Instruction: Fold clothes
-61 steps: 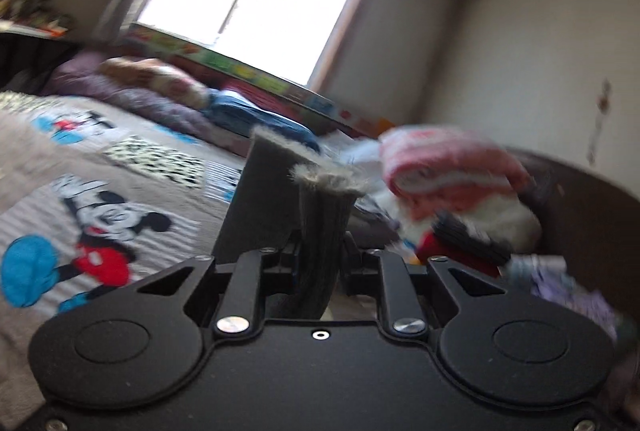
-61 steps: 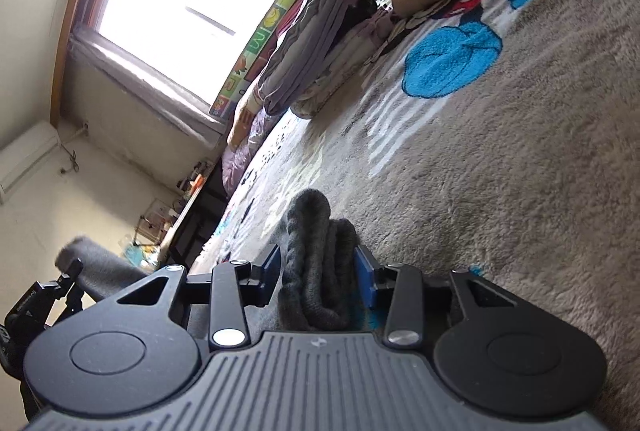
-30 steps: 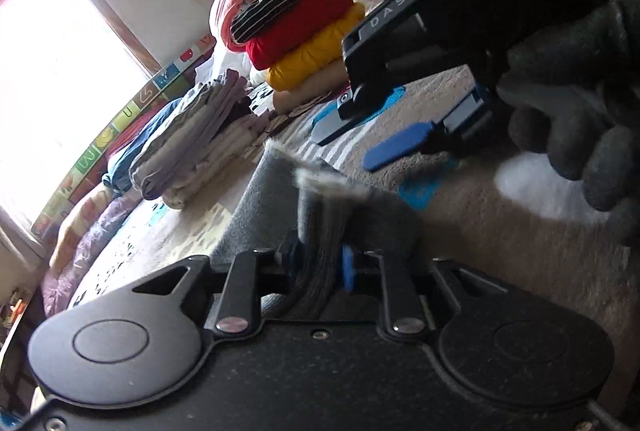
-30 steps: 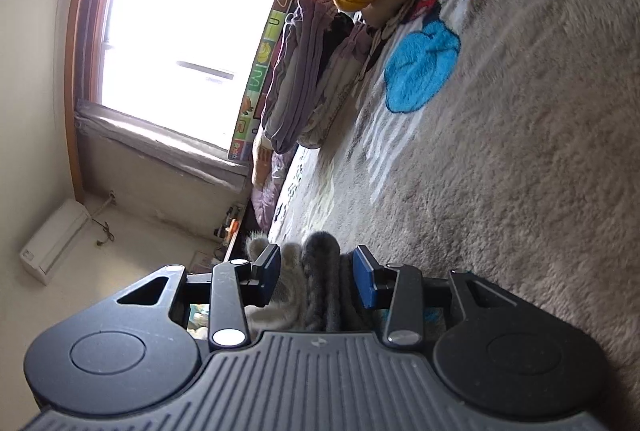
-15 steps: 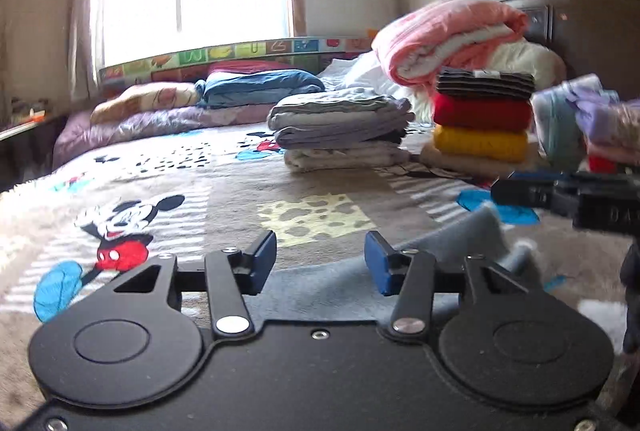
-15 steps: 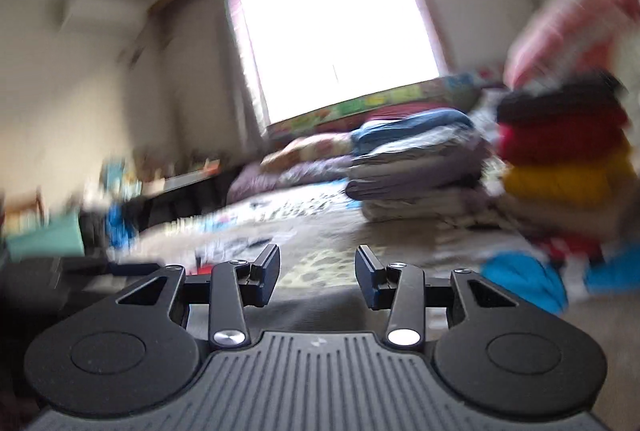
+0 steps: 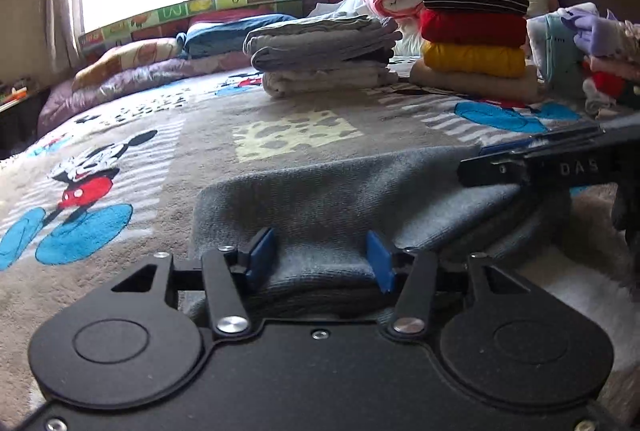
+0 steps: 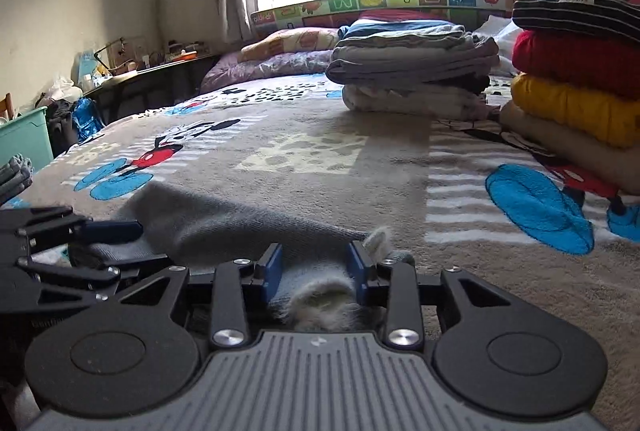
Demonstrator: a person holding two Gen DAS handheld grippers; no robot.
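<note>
Grey garment (image 7: pixel 360 191) flat on bed blanket (image 7: pixel 160 151). Left gripper (image 7: pixel 320 263) and right gripper (image 8: pixel 314 267) jaws spread, over its near edge. Folded stacks (image 7: pixel 472 43) at one o'clock.

The letters "DAS" stand in pale print on the black body of the right gripper (image 7: pixel 532 155) at the right edge, and the colourful alphabet board (image 8: pixel 372 5) under the window shows a "U" and a "Z".

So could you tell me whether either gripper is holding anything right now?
Nothing is held: both the left gripper and right gripper are open over the grey knitted garment.
</note>
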